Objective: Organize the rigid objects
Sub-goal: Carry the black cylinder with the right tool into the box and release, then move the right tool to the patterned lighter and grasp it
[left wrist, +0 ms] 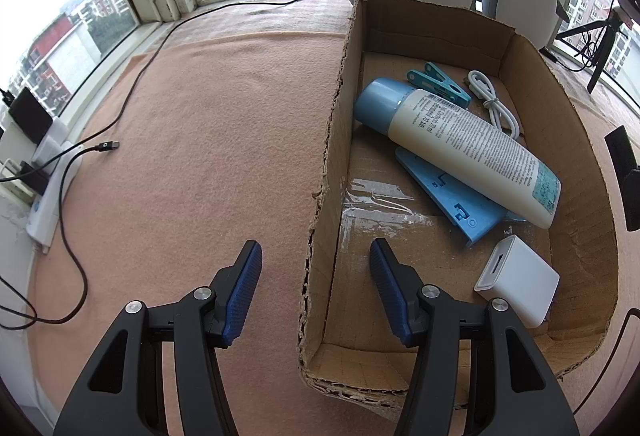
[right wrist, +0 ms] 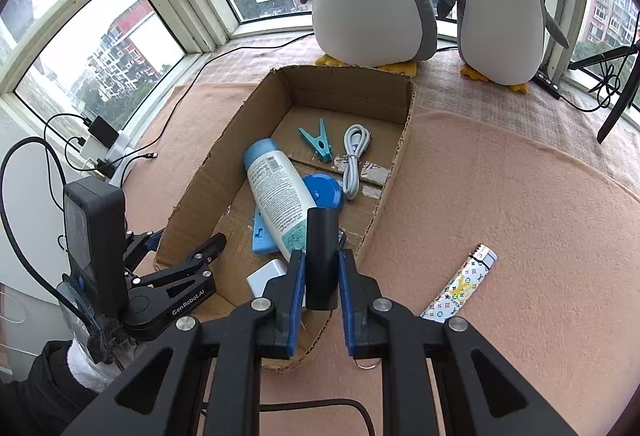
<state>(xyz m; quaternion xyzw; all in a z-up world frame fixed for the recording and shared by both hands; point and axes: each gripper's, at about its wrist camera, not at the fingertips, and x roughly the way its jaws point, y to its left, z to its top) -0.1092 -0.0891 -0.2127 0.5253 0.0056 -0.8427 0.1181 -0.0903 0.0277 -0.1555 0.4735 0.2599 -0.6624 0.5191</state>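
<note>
Over cardboard box [right wrist: 224,139], right gripper [right wrist: 322,276] clamping black cylinder [right wrist: 322,256], "GenRobot.AI" left gripper [left wrist: 316,264] apart.

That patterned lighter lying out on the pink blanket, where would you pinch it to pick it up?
Probably across the middle of its patterned body, coming straight down from above. The lighter lies flat on the blanket, outside the cardboard box, with nothing beside it, so both long sides are free. Its narrow width suits the fingers; the silver cap end looks less even.
</note>
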